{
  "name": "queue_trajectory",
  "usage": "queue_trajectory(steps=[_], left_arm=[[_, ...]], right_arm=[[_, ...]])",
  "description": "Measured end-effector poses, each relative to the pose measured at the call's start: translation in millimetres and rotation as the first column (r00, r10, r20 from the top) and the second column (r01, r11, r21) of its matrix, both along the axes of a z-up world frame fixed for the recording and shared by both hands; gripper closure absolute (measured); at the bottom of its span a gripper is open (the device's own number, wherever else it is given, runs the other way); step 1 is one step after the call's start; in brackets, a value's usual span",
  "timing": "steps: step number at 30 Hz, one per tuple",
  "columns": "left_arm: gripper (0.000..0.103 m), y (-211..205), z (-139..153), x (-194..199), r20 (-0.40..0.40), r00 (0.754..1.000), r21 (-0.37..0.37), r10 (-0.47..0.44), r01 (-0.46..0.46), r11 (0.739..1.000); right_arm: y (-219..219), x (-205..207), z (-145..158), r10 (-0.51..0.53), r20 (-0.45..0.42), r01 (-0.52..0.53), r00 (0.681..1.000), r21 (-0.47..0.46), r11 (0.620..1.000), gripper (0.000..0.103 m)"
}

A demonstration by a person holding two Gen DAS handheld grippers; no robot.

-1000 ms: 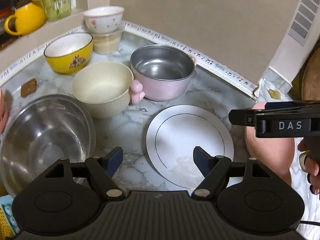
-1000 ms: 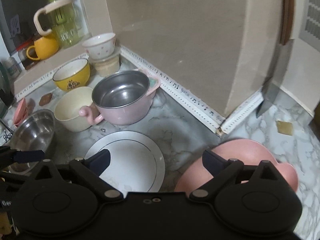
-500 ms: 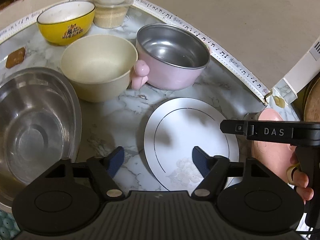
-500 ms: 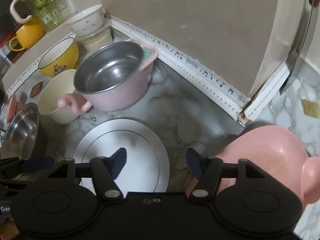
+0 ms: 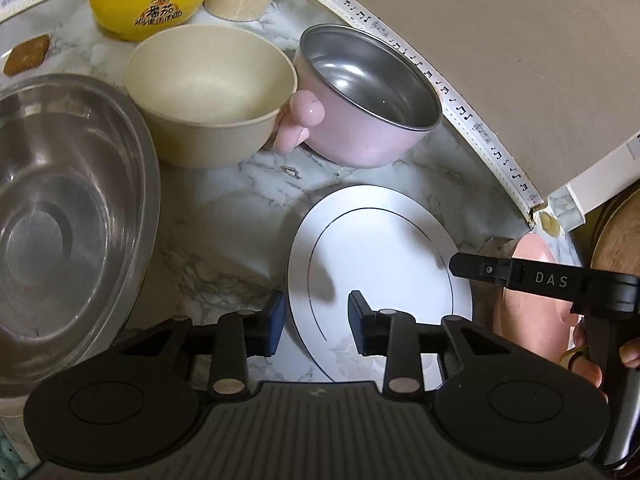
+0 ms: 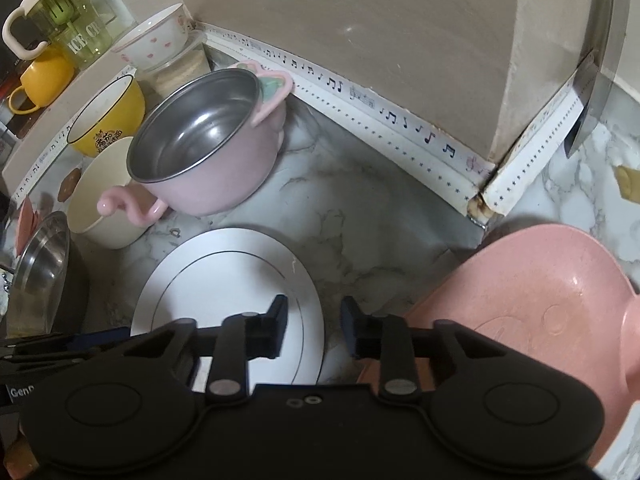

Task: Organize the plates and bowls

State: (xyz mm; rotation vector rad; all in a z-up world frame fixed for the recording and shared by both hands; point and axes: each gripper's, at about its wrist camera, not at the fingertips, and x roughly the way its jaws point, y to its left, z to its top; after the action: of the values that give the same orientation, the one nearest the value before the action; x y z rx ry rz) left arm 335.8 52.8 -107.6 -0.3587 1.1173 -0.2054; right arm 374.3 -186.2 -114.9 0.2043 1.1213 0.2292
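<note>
A white plate (image 5: 380, 272) with a thin dark ring lies flat on the marble counter (image 5: 224, 240). My left gripper (image 5: 316, 328) hangs over the plate's left rim. Its jaws are closing, the rim sits in the gap, and the pads stand clear of it. My right gripper (image 6: 314, 328) is over the same white plate (image 6: 224, 292) at its right rim, jaws also closing with a visible gap around the rim. A pink plate (image 6: 540, 300) lies just right of it. In the left wrist view the right gripper's finger (image 5: 480, 270) reaches over the plate's right side.
Behind the plate stand a pink steel-lined bowl (image 5: 368, 92) with handles, a cream bowl (image 5: 212, 92) and a yellow bowl (image 5: 148, 0). A large steel bowl (image 5: 60, 220) fills the left. A wall with note-patterned trim (image 6: 360, 100) borders the counter. A hand (image 5: 592, 364) holds the right gripper.
Both grippers have sunk closer to the white plate. Their jaws have narrowed from wide apart to a small gap, each over one rim of the plate.
</note>
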Motion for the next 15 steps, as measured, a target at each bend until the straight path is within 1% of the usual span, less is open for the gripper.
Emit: queue_trajectory(steps=[2,4,5,9,15], left_arm=[[0.075,1,-2,0,-0.006,1.0,-0.011,0.007,-0.007,1.0],[0.078,0,-3,-1,-0.008,1.0,-0.009,0.013,-0.013,1.0],[0.079,1,-3,-1,-0.009,1.0,-0.013,0.017,-0.018,1.0],[0.085,6,-5,-3,-0.017,0.999,-0.04,0.038,-0.039,0.998],[0.09,11,-11,-11,-0.007,0.999,-0.073,0.047,-0.047,0.996]], right_arm=[[-2,0,-2,-0.001,-0.005,0.001,1.0,0.009,1.0,0.081],[-4,1,-4,-0.007,-0.013,0.007,1.0,0.018,1.0,0.084],[-5,1,-5,-0.008,-0.016,0.008,1.0,0.023,1.0,0.086],[-8,0,-8,-0.008,-0.02,0.009,1.0,0.053,0.999,0.091],[-12,-3,-11,-0.018,-0.014,0.02,1.0,0.088,0.996,0.093]])
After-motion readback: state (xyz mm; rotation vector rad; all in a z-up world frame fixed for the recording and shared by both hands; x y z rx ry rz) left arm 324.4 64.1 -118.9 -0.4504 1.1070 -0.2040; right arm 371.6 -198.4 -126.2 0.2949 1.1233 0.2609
